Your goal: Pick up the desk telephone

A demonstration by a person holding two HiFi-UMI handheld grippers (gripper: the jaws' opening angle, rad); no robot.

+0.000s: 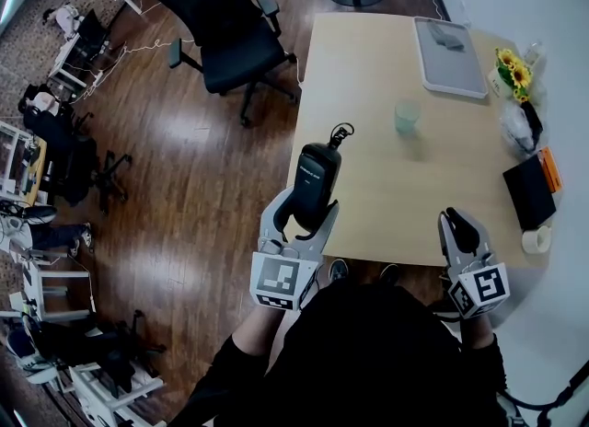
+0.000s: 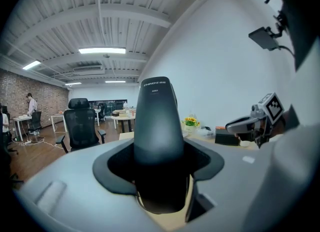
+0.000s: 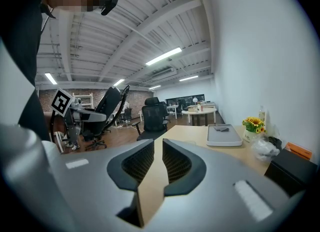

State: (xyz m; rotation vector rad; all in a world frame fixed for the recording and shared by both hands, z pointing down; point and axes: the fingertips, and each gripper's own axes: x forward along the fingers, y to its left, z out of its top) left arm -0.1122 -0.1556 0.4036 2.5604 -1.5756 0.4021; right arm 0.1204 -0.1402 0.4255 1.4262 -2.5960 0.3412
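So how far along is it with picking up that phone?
Done: the left claw grips the black telephone, upright and apparently lifted off the table. In hand: simply holding it there. The right claw is empty, its jaws nearly together. Left: nothing of the pickup that I can see.

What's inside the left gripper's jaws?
A black telephone handset, pressed on both sides by the left gripper. Its top end sticks out past the jaws. Its bottom end is covered by the jaws, so that part cannot be seen.
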